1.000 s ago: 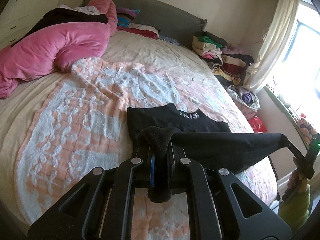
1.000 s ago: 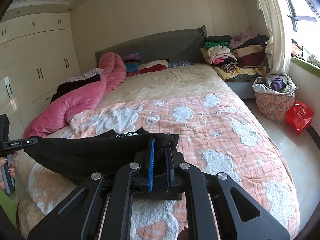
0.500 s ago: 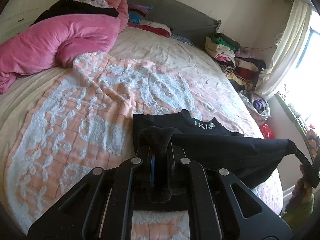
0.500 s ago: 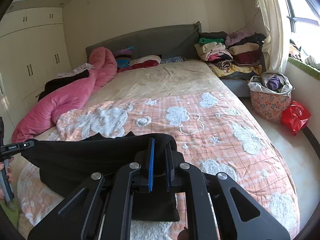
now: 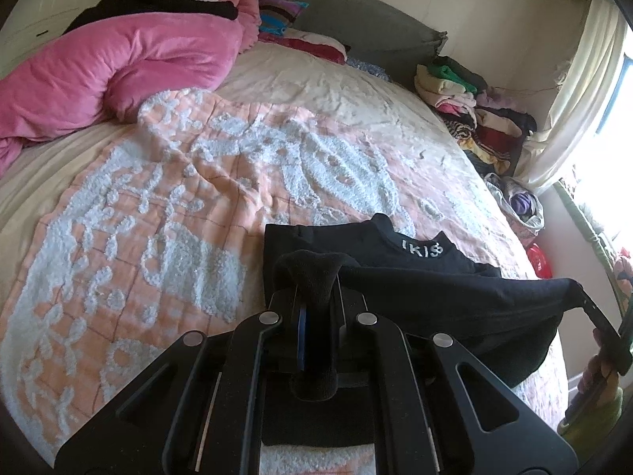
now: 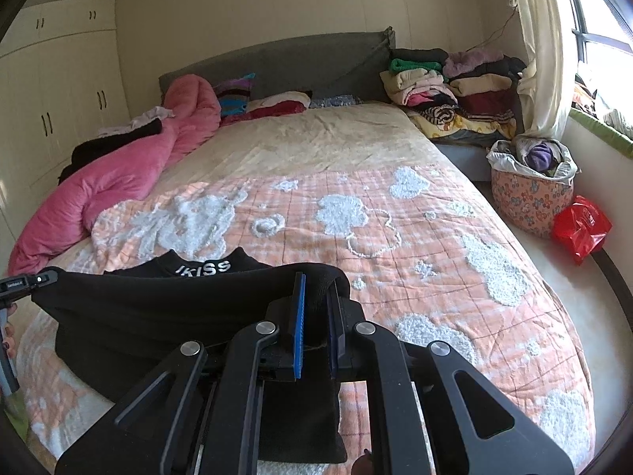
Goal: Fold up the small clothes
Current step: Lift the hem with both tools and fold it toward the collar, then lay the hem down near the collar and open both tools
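- Holding one black top [image 5: 455, 301] up by its bottom edge, both tongs have a corner each, and the cloth hangs stretched between them.
- The left tongs [image 5: 316, 308] are squeezed tight on a bunched corner of the black top, which pokes up past the tips.
- The right tongs [image 6: 316, 308] are squeezed on the other corner, with black cloth between the blue pads [image 6: 298, 324].
- Past the tips of both tongs, the neck end of the top lies flat on the bed [image 6: 316, 146], with white letters [image 6: 203, 268] on the collar.
- Under the tongs, the lower part of the top sags down toward the peach and white blanket [image 5: 158, 217].
- I think the step now is bringing the bottom edge forward to lay it on the neck end, so the top folds in half.
- To do it well, keep both tongs level and the same way apart, so the edge stays straight with no droop in the middle.
- Move both forward together, go low over the collar, and let go only when the edge lies flat.
- If one side runs ahead, the fold may come out crooked.
- Far ahead of the left tongs lies a pink quilt [image 5: 110, 67].
- Far ahead and right of the right tongs sits a pile of clothes [image 6: 447, 91], with a flowery basket [image 6: 530, 202] nearer.
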Available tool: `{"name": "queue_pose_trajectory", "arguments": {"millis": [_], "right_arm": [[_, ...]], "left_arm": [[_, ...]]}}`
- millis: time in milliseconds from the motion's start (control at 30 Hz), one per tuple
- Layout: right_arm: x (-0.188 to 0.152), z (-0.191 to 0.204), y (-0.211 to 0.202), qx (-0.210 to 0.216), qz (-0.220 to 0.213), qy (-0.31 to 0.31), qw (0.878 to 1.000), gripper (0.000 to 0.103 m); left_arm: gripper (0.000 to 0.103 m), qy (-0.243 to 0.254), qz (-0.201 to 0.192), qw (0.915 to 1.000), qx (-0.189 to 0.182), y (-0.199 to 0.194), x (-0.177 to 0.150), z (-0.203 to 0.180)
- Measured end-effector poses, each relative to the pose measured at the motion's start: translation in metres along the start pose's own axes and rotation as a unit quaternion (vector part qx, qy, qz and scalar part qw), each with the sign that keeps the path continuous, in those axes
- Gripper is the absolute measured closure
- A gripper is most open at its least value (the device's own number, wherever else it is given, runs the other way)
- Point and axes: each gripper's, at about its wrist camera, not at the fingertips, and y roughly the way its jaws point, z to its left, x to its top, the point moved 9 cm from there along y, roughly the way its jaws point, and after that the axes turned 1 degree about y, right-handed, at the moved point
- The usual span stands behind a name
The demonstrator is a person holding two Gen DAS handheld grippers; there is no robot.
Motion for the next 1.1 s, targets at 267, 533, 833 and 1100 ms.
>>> {"name": "queue_pose_trajectory", "arguments": {"millis": [267, 533, 833, 1100], "right_arm": [[-0.005, 0.002, 0.018, -0.007, 0.013, -0.004, 1.0, 0.095], [-0.01, 0.003, 0.031, -0.022, 0.024, -0.014, 0.999, 0.094], [-0.015, 0.01, 0.035, -0.049, 0.022, -0.048, 0.997, 0.09], [-0.018, 0.022, 0.026, -0.061, 0.008, -0.08, 0.995, 0.066]], "left_arm": [[0.1, -0.004, 0.013, 0.9999, 0.007, 0.018, -0.003, 0.006], [0.098, -0.006, 0.017, 0.9998, 0.012, 0.027, -0.007, 0.01], [0.097, 0.006, 0.007, 0.9998, 0.018, 0.024, -0.007, 0.007], [0.08, 0.014, -0.035, 0.9986, 0.037, -0.004, -0.001, 0.006]]}}
